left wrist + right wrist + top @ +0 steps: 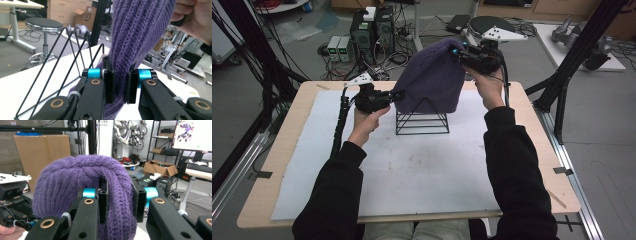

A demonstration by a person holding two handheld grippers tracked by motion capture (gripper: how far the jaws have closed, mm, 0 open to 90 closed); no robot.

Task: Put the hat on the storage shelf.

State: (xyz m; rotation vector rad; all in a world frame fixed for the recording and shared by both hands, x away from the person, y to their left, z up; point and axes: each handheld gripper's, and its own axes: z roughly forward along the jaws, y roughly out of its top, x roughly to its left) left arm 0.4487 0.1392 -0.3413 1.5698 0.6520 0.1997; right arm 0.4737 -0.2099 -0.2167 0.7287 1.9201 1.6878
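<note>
Wooden table (287, 130) with white mat (422, 170); cables and equipment on the floor beyond. Purple ribbed knit beanie (432, 80), draped over black wire rack (422, 122) near the mat's far edge. Left gripper (398, 95) clamps its hem; right gripper (458, 53) clamps its crown.

Purple ribbed knit beanie (432, 75), upright, draped over black wire rack (422, 122)

The hand-held gripper (121, 86) pinches purple knit hat (140, 32) beside black wire rack (62, 62).
</note>
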